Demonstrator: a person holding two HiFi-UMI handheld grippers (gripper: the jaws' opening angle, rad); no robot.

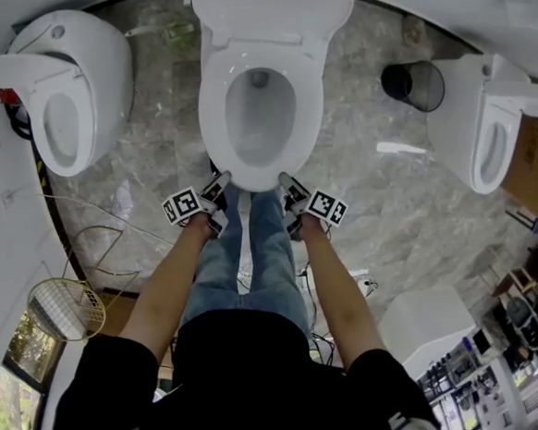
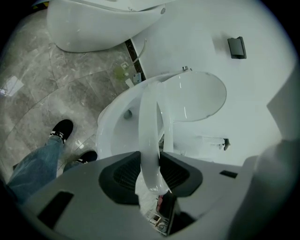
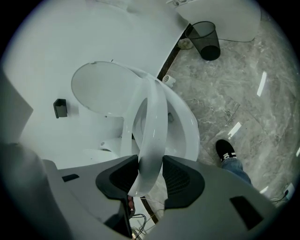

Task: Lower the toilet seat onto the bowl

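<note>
— Dark ribbed pads [image 2: 124,173] fill the bottom of both gripper views. What sits between them?

— White plastic: the toilet seat [image 2: 149,126]. The left gripper [image 2: 150,171] is clamped on its front rim. The right gripper [image 3: 151,176] pinches the same rim a little further round, and its pads press on the ring edge-on.

— Why two grips on one rim?

— I'd judge it holds the ring level and lets the person brake it, so it cannot slam.

— Where is the seat, then?

— Partway down. It stands tilted above the bowl [image 2: 108,136] with a gap showing between them. The lid [image 2: 197,96] leans upright behind it, at twelve o'clock. From the head view, the grippers hold the bowl's near end at seven and five o'clock.

— Is anything close by?

— One shoe [image 2: 61,130] stands on the floor at nine o'clock of the bowl. A black mesh bin [image 1: 414,85] stands at two o'clock, well apart. Other toilets [image 1: 65,96] flank it at ten and three.

— And next?

— Probably an easy descent until the ring meets the bowl, then the jaws can let go.
</note>
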